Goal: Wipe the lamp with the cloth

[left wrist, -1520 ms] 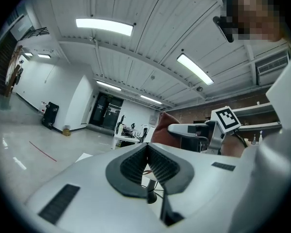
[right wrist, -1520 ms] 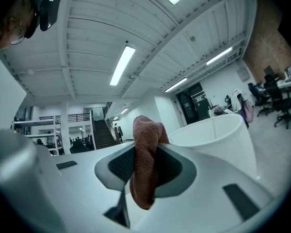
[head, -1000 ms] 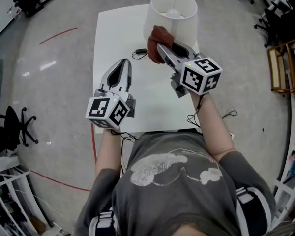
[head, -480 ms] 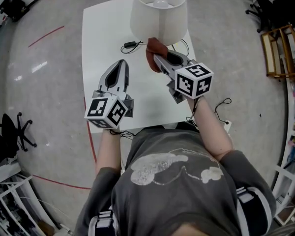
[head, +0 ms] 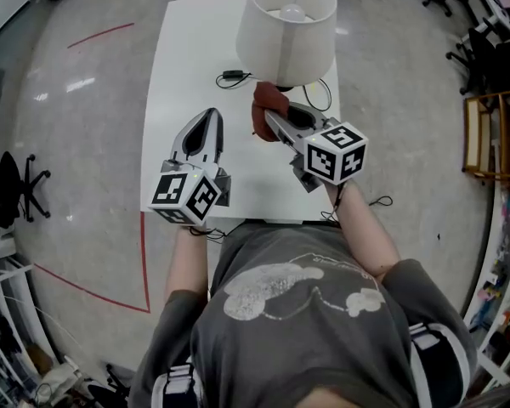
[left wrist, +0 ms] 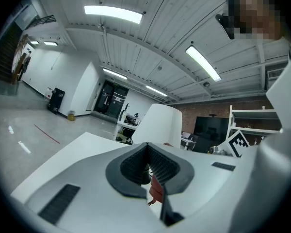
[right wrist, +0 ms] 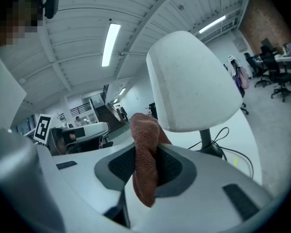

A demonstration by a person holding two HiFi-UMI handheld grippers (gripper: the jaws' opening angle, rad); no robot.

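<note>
Now the rust-brown terry cloth (head: 262, 113), pinched between the jaws of the right gripper (head: 270, 119), has dropped off the white drum-shaded lamp (head: 291, 24) to its 6 o'clock, so one stroke looks finished. The left gripper (head: 206, 119) hovers at 8 o'clock, jaws pressed together, empty. The white square table (head: 187, 58) lies open toward 9 o'clock, its edge close at 3 o'clock.

White rectangular table (head: 185, 83) on a grey polished floor (head: 85, 143); a white-shaded table lamp (head: 291, 28) stands near its far edge, its black cord (head: 235, 77) lying alongside.
</note>
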